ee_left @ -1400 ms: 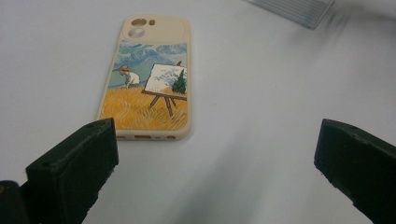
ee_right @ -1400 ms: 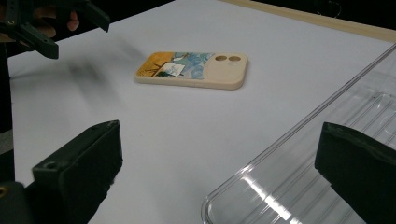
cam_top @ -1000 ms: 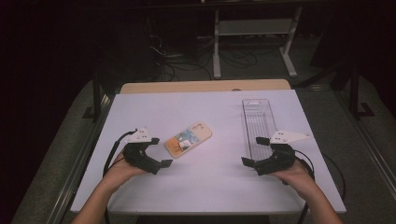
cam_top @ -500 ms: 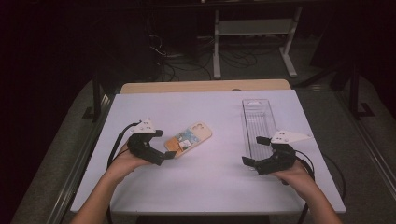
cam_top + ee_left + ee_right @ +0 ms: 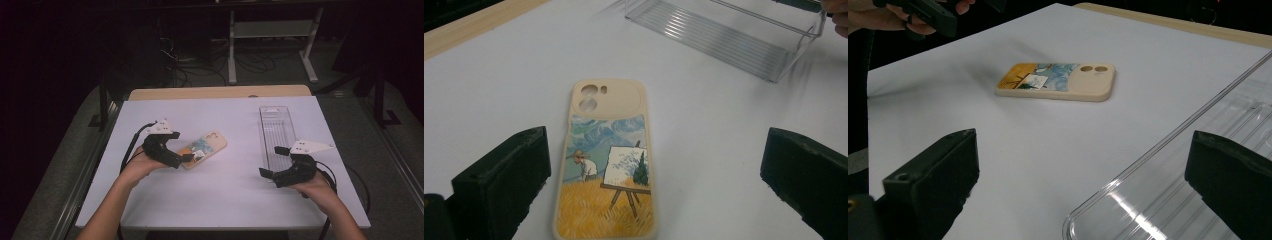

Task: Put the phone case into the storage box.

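To pick it up cleanly, I judge the left gripper, jaws spread wide and empty, should straddle the phone case's 2 long sides and close near its near end. The case lies flat left of the tabletop's centre: cream rim, 2 camera holes, a painted field with an easel. The right gripper, also wide open and empty, hovers at the clear tray's near end by the right edge.

painted phone case flat on white table, between wide-apart jaws, clear tray beyond
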Demonstrator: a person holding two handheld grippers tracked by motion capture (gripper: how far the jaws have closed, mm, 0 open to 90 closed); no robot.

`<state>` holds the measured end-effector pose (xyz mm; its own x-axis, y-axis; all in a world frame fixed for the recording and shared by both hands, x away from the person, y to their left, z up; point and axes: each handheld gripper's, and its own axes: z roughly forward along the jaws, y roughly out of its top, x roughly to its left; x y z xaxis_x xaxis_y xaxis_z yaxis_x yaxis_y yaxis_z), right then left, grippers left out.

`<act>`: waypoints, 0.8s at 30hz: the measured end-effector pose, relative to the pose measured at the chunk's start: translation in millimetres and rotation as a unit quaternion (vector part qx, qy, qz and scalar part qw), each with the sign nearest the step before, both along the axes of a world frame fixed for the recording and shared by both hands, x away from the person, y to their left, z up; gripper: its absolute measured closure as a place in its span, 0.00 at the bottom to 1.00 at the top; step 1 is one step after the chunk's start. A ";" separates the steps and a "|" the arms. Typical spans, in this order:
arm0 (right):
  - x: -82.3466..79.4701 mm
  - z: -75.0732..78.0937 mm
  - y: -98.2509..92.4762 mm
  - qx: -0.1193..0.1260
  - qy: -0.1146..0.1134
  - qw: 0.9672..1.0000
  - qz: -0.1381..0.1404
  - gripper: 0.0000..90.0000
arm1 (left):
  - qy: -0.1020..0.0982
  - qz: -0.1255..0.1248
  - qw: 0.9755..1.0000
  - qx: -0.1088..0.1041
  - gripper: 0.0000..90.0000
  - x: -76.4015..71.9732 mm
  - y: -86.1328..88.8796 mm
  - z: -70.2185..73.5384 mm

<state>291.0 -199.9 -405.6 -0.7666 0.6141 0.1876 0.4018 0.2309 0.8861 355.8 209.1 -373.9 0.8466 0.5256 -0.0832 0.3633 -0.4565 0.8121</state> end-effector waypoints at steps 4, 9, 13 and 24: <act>-0.1 0.0 0.0 0.000 0.000 1.000 0.000 0.01 | -0.001 0.004 1.000 -0.003 0.00 5.4 -2.6 1.4; -0.1 -0.1 -0.1 0.000 -0.001 1.000 0.000 0.01 | -0.002 0.005 1.000 -0.006 0.00 11.0 -4.7 3.0; -0.3 0.0 0.0 -0.001 0.000 1.000 0.000 0.01 | -0.004 0.007 1.000 -0.006 0.00 16.6 -6.9 3.6; -0.2 0.0 -0.1 -0.001 -0.001 1.000 0.001 0.01 | -0.005 0.016 1.000 -0.005 0.00 32.6 -14.7 3.3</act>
